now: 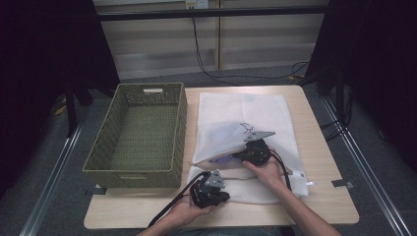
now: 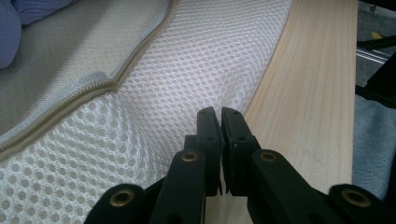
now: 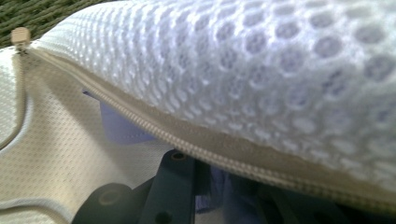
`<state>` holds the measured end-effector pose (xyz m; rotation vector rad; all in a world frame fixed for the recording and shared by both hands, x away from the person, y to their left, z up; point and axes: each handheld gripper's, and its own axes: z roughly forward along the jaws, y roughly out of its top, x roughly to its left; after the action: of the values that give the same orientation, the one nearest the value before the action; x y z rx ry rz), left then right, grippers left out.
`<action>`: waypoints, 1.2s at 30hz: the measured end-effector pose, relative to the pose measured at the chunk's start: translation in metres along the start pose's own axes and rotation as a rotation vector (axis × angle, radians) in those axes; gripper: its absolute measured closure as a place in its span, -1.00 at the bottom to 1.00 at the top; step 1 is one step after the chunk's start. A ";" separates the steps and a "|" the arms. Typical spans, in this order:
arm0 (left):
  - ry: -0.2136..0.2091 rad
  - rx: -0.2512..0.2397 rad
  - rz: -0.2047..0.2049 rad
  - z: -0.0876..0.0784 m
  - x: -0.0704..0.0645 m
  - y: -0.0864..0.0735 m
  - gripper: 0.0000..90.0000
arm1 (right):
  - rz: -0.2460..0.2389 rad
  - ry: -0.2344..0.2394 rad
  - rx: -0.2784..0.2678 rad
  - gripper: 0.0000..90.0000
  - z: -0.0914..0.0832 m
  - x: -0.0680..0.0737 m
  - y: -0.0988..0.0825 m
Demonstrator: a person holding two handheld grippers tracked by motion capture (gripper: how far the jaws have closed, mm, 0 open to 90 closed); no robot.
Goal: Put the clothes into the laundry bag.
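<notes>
A white mesh laundry bag point(image 1: 246, 108) lies flat on the wooden table point(image 1: 324, 201), its zipped mouth open toward me. A purple garment point(image 1: 221, 158) shows inside the mouth. My left gripper point(image 1: 209, 189) sits at the bag's near lower layer. In the left gripper view its jaws point(image 2: 219, 112) are shut, pinching the mesh point(image 2: 187, 60) where it meets the table. My right gripper point(image 1: 253, 151) reaches into the mouth beneath the raised upper layer point(image 3: 280, 56). There its jaws point(image 3: 205, 182) are closed on purple cloth point(image 3: 121, 128), their tips hidden under the zipper edge point(image 3: 187, 140).
A green woven basket point(image 1: 135, 172) stands at the left of the table, touching the bag's side. Bare wood point(image 2: 308, 93) runs along the near edge. Dark curtains, a metal frame and cables surround the table.
</notes>
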<state>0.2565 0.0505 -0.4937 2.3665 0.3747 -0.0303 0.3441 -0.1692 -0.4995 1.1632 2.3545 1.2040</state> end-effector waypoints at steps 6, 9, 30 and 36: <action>0.000 -0.001 -0.005 0.000 0.000 0.000 0.93 | -0.002 -0.034 0.011 0.80 0.003 0.000 0.002; -0.002 -0.005 -0.005 0.000 0.000 0.000 0.93 | 0.009 -0.039 -0.002 0.80 0.005 -0.002 0.003; -0.001 -0.007 0.000 0.001 0.000 0.000 0.93 | 0.040 -0.092 -0.025 0.76 0.014 -0.008 0.008; -0.003 -0.004 0.002 0.001 0.000 0.000 0.93 | 0.046 -0.060 -0.037 0.62 0.013 -0.010 0.007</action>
<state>0.2569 0.0499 -0.4939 2.3628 0.3703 -0.0313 0.3610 -0.1665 -0.5040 1.2305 2.2645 1.2048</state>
